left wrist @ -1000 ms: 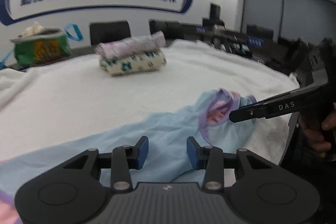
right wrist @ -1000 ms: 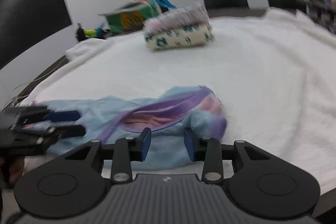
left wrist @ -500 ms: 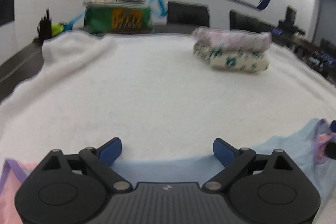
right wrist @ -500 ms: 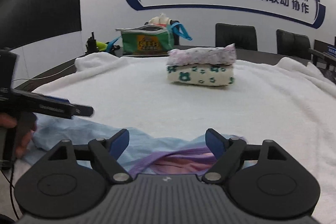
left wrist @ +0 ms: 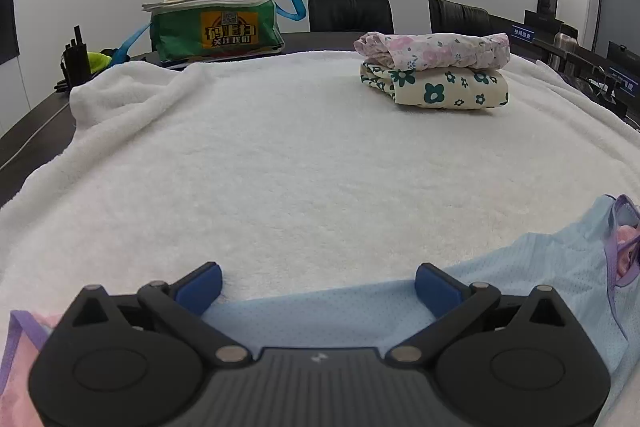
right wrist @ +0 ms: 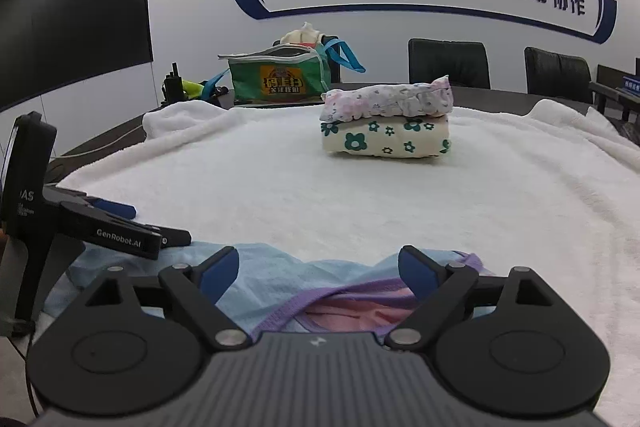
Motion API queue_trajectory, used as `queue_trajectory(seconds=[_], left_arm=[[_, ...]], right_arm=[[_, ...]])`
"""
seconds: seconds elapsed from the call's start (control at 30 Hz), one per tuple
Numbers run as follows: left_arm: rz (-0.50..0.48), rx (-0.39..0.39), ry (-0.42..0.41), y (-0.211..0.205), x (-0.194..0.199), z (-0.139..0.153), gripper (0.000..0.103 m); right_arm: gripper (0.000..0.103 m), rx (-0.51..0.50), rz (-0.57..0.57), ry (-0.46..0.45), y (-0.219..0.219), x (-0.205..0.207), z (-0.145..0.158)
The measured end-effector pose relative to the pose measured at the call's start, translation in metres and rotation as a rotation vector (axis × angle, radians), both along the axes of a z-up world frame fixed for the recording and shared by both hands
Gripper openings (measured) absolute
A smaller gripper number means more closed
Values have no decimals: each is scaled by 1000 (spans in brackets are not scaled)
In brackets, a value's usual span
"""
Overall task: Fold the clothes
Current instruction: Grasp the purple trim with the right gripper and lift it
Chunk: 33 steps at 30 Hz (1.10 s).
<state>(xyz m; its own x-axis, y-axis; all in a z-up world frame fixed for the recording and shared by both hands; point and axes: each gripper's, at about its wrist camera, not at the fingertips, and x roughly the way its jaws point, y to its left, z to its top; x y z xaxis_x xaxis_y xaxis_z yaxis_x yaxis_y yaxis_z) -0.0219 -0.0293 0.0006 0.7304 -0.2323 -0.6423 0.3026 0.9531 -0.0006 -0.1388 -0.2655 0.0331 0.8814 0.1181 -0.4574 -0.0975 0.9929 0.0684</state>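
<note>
A light blue garment (left wrist: 540, 275) with purple trim and a pink inner side lies spread along the near edge of the white towel (left wrist: 280, 167). My left gripper (left wrist: 318, 281) stands wide open just above its blue cloth, and its pads touch nothing. The right wrist view shows that same left gripper (right wrist: 160, 225) low at the left, over the garment's (right wrist: 272, 279) edge. My right gripper (right wrist: 318, 265) hovers over the purple-trimmed opening. Its jaws are still opening, with the cloth below and between them but not pinched.
Two folded floral garments (left wrist: 436, 71) are stacked at the far right of the towel. Behind the towel stand a green bag (left wrist: 216, 31) with blue straps, a black handset (left wrist: 74, 63) and dark office chairs (left wrist: 348, 11). Bare towel stretches across the middle.
Both grippers have opened and let go of the blue garment, which has settled flat. Both views have swung up and round to face the far wall.
</note>
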Motion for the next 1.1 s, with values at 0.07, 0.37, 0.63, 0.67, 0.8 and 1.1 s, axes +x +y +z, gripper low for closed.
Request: queue_trajectory(seconds=[0.07,0.37,0.63,0.67,0.8,1.1], left_arm=[[0,-1,0,1,1,0,103],[0,1,1,1,0,1,103],[-1,1,0,0,0,1,103],[-1,1,0,1,0,1,103],[-1,1,0,0,0,1,103],[-5,-2,2,0,1,1,103]], right_arm=[[92,1,-15,-16,-5,-4,1],[96,54,-75,-26,-17,-9,2],[96,13,-106,-29,-19,-17,6],[96,13,-113,-29,-21,-18,6],[96,0,-154,-6,-30,-19,6],[96,66,-264,52,-66,-56,6]])
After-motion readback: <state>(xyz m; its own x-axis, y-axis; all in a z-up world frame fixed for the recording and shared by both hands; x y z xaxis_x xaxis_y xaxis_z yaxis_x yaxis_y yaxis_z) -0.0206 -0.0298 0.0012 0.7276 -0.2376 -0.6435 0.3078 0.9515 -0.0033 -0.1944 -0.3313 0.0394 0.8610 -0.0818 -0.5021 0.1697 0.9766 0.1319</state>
